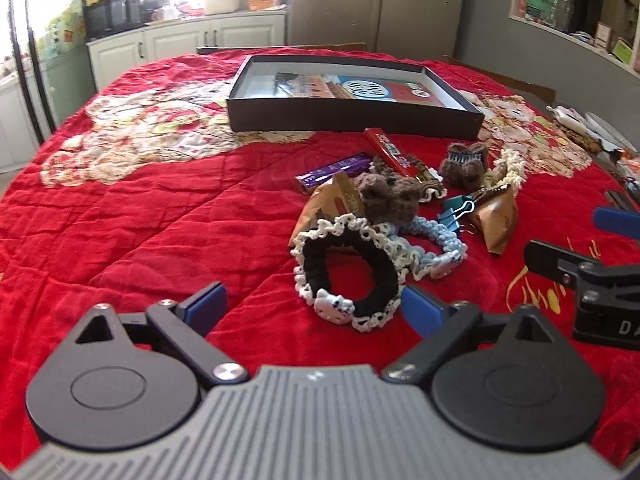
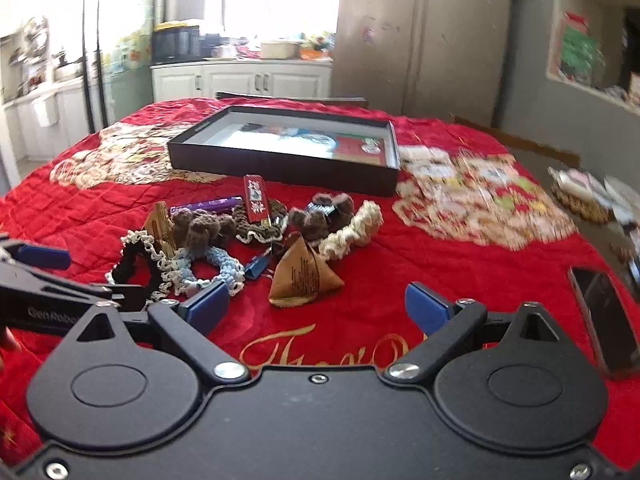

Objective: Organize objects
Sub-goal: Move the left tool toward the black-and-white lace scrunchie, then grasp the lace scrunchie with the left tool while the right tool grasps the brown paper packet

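A pile of small objects lies on the red tablecloth (image 1: 120,220): a black scrunchie with white lace and a cat charm (image 1: 348,272), a light blue scrunchie (image 1: 436,246), brown crochet pieces (image 1: 388,196), a purple bar (image 1: 332,170), a red packet (image 1: 390,152), blue binder clips (image 1: 460,208), a brown triangular packet (image 2: 302,276) and a cream scrunchie (image 2: 352,230). A shallow black box (image 1: 352,114) stands behind them. My left gripper (image 1: 314,308) is open, just in front of the black scrunchie. My right gripper (image 2: 316,306) is open, just short of the brown packet.
A dark phone (image 2: 604,320) lies at the right of the table. Papers and a woven mat (image 2: 580,196) sit at the far right edge. Kitchen cabinets (image 2: 240,80) and a fridge (image 2: 420,40) stand beyond the table.
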Demonstrator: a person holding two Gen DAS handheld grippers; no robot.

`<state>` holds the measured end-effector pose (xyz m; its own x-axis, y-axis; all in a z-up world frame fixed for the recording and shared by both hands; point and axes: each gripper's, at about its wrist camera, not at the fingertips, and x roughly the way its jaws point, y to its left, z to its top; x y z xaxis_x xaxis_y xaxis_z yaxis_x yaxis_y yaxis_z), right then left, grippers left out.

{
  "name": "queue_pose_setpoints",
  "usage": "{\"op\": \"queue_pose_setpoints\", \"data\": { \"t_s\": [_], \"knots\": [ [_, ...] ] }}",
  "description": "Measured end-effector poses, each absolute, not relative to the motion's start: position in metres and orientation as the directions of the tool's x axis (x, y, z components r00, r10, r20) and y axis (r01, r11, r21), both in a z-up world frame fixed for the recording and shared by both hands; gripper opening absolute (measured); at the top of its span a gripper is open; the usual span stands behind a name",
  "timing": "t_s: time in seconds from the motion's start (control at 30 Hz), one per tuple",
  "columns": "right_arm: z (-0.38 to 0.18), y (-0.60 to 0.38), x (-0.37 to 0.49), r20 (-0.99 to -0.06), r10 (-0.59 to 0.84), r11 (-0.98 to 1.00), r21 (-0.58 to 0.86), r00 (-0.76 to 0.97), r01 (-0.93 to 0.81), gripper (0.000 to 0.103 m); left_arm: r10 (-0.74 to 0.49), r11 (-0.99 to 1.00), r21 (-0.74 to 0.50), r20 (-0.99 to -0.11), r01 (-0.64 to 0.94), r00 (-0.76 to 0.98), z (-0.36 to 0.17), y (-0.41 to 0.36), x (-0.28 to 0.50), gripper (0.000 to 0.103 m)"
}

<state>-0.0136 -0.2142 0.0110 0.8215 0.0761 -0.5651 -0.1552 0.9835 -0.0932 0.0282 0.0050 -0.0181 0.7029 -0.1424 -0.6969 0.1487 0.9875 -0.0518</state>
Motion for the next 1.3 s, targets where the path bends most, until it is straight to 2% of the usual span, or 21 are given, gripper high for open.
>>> {"op": "queue_pose_setpoints", "data": {
  "t_s": [0.07,0.23,0.47,0.6,0.73,0.83,1.3],
  "knots": [
    [0.008,-0.216,-0.008,-0.561,0.082,0.980,-0.106,0.824,-0.169,0.093,-0.162,0.985,-0.068,-0.700,0.161,0.695,-0.021,0.007,0.033,0.091],
    [0.001,-0.223,0.009,-0.572,0.110,0.977,-0.089,0.813,-0.194,0.081,-0.204,0.977,-0.101,-0.699,0.188,0.685,-0.024,0.012,0.041,0.080],
    [-0.011,-0.224,0.031,-0.603,0.164,0.968,-0.053,0.781,-0.244,0.071,-0.274,0.961,-0.171,-0.690,0.218,0.670,-0.023,0.019,0.049,0.066],
    [-0.014,-0.220,0.041,-0.611,0.179,0.963,-0.052,0.771,-0.265,0.065,-0.315,0.949,-0.224,-0.684,0.221,0.659,-0.023,0.025,0.054,0.048],
    [-0.017,-0.221,0.050,-0.629,0.187,0.963,-0.033,0.754,-0.267,0.059,-0.285,0.958,-0.200,-0.692,0.203,0.663,-0.025,0.027,0.058,0.026],
    [-0.020,-0.224,0.056,-0.645,0.209,0.963,0.003,0.735,-0.271,0.054,-0.295,0.956,-0.222,-0.693,0.194,0.657,-0.026,0.032,0.060,0.021],
    [-0.020,-0.226,0.062,-0.662,0.224,0.961,0.029,0.715,-0.274,0.049,-0.312,0.950,-0.231,-0.684,0.210,0.659,-0.018,0.034,0.058,0.013]
  ]
}}
